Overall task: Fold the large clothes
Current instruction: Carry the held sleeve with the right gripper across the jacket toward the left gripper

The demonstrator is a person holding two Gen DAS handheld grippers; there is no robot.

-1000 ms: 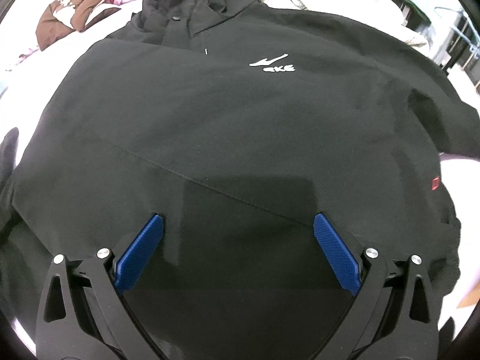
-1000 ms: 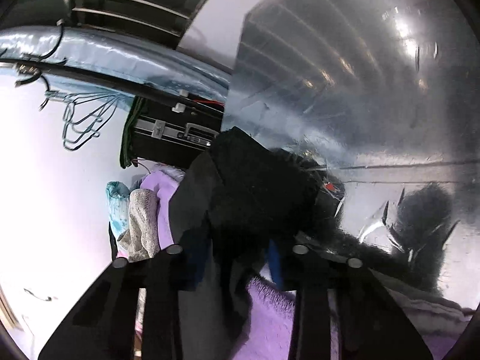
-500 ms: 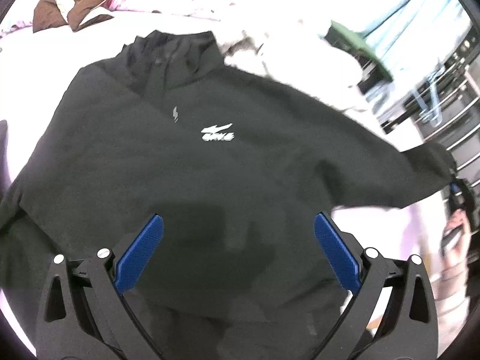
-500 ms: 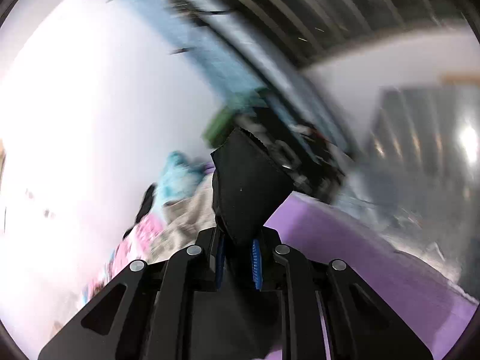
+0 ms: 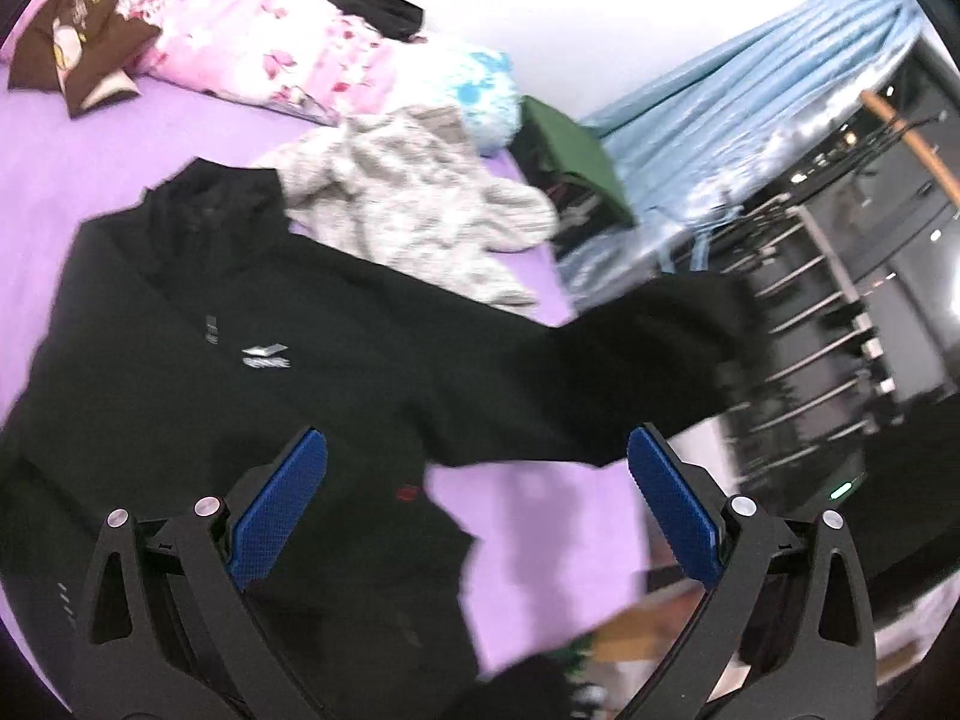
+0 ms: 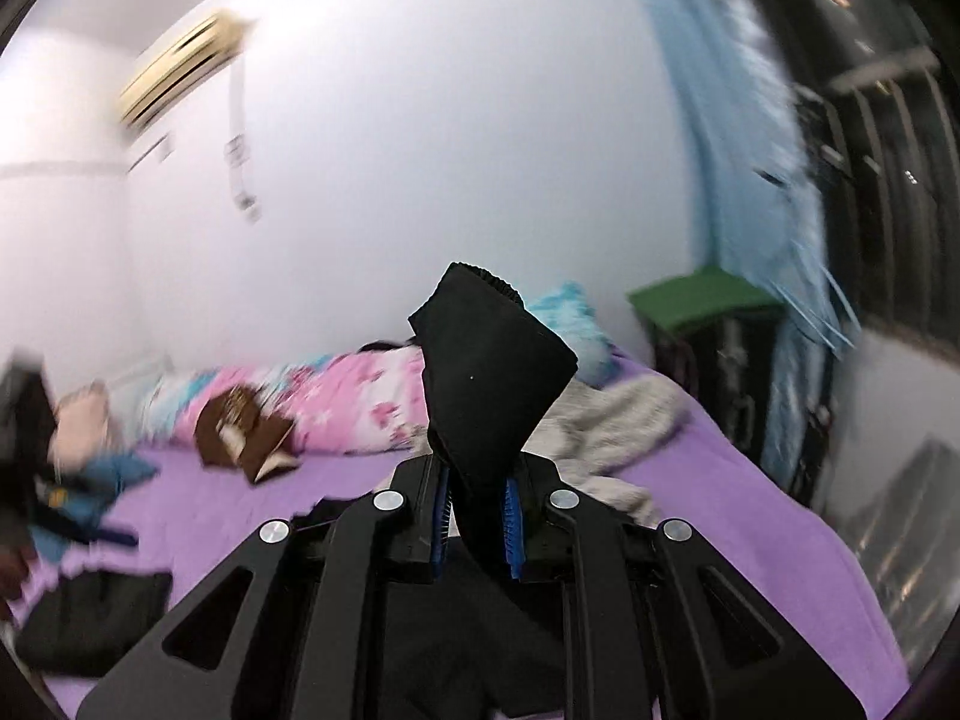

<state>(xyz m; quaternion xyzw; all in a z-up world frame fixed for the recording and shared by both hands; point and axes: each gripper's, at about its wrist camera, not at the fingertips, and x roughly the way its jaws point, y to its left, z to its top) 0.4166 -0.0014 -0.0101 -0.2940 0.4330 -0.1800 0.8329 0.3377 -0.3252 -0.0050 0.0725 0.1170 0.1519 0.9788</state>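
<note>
A large black jacket (image 5: pixel 252 360) with a small white chest logo lies spread on the purple bed (image 5: pixel 540 516). Its right sleeve (image 5: pixel 636 348) is lifted and stretched out to the right, off the bed. My left gripper (image 5: pixel 474 498) is open and empty, held above the jacket's lower front. My right gripper (image 6: pixel 477 528) is shut on the black sleeve cuff (image 6: pixel 486 372), which sticks up between the blue pads.
A grey-white knit garment (image 5: pixel 414 210) lies beyond the jacket's shoulder. Pink floral bedding (image 5: pixel 264 54) and a brown pillow (image 5: pixel 78 60) lie at the bed's head. A green-topped stand (image 5: pixel 570 150), blue curtain (image 5: pixel 750 96) and metal rack (image 5: pixel 828 312) are at the right.
My left gripper has pulled back and up from the jacket, still open. My right gripper has lifted the sleeve cuff and swung it round to face the bed.
</note>
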